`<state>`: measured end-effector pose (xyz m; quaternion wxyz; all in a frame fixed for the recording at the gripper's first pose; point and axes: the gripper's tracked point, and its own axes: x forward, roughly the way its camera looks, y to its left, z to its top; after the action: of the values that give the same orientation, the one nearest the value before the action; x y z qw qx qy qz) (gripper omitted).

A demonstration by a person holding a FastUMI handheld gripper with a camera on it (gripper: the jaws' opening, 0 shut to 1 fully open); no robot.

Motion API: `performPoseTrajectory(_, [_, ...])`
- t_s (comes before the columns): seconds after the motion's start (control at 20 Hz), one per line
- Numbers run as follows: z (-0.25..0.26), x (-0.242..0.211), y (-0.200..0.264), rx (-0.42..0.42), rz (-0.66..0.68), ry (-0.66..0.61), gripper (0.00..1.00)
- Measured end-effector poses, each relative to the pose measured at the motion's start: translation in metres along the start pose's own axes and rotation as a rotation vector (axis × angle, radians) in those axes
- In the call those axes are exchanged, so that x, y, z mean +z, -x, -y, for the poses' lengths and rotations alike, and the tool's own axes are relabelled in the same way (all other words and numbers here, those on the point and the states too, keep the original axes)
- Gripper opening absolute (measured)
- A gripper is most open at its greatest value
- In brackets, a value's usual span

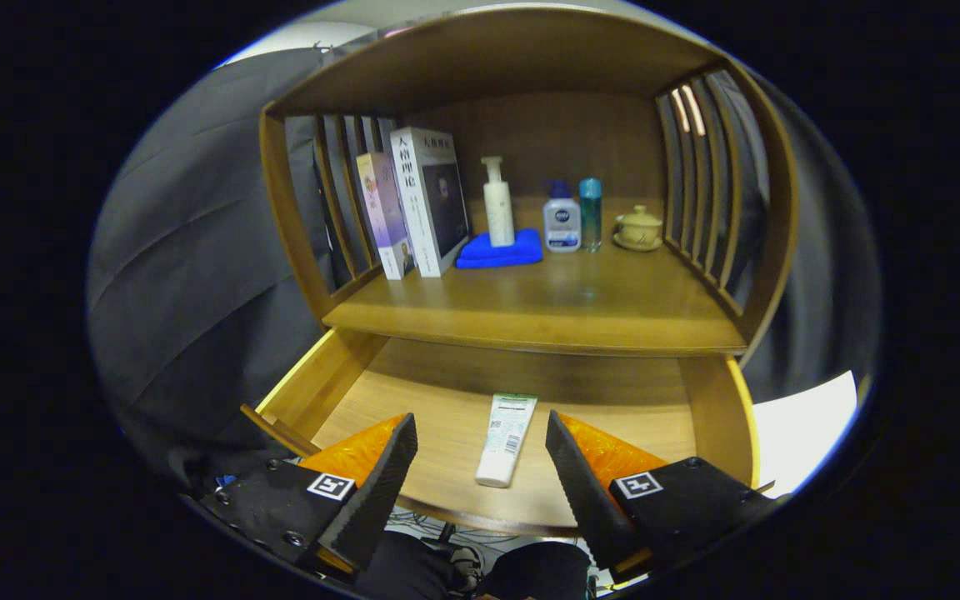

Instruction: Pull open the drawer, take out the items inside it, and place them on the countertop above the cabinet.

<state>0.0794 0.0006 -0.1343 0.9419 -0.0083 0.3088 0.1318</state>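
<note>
Hovering low in the frame, the claw [480, 467] stands wide open with nothing between its black toothed fingers [380, 492], which reach in over the front lip of the pulled-out drawer [313, 383]. A white tube [507, 439] with a green band at its far end lies flat on the drawer's pale wood floor, lengthwise toward the back, in the gap between the two fingers and touching neither. Its capped end points at the camera, near the drawer's front edge.

Above the drawer, across the middle of the frame, runs the wooden bench [547, 312] of the cabinet, boxed in by slatted sides and a curved top. At upper left of it two books [413, 204] stand upright against the left slats. Just right of them a white pump bottle [497, 204] stands on a folded blue cloth [499, 250]. Further right, a squat clear bottle with a blue cap [562, 218] and a slim teal bottle [590, 212] stand side by side, nearly touching. At upper right, near the right slats, sits a small lidded yellow cup [638, 227] on its saucer.

Dark cloth hangs on both sides of the cabinet, and a white patch [805, 425] shows at lower right.
</note>
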Motion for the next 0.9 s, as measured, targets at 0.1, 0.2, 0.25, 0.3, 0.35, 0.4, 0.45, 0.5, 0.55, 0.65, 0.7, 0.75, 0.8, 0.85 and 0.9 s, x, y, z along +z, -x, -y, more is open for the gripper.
performPoseTrajectory(0.1, [-0.003, -0.003, -0.022, 0.012, -0.099, 0.016, 0.98])
performPoseTrajectory(0.2, [0.001, -0.01, -0.044, -0.001, -0.201, 0.047, 0.98])
performPoseTrajectory(0.25, [0.004, -0.011, -0.051, -0.013, -0.243, 0.066, 0.98])
performPoseTrajectory(0.3, [0.006, -0.02, -0.059, -0.024, -0.288, 0.092, 0.99])
performPoseTrajectory(0.35, [0.01, -0.025, -0.067, -0.038, -0.323, 0.113, 0.99])
performPoseTrajectory(0.4, [0.014, -0.031, -0.073, -0.049, -0.355, 0.128, 0.98])
performPoseTrajectory(0.45, [0.019, -0.037, -0.079, -0.066, -0.382, 0.129, 0.98])
performPoseTrajectory(0.5, [0.021, -0.043, -0.083, -0.076, -0.41, 0.123, 0.99])
performPoseTrajectory(0.55, [0.023, -0.047, -0.088, -0.083, -0.429, 0.112, 0.99])
performPoseTrajectory(0.65, [0.027, -0.053, -0.099, -0.1, -0.456, 0.101, 0.99])
performPoseTrajectory(0.7, [0.028, -0.057, -0.102, -0.106, -0.474, 0.099, 0.99])
performPoseTrajectory(0.75, [0.03, -0.061, -0.105, -0.111, -0.501, 0.093, 0.99])
performPoseTrajectory(0.8, [0.029, -0.066, -0.108, -0.104, -0.527, 0.085, 0.99])
performPoseTrajectory(0.85, [0.029, -0.072, -0.111, -0.103, -0.553, 0.071, 0.99])
performPoseTrajectory(0.9, [0.029, -0.076, -0.114, -0.108, -0.572, 0.061, 0.99])
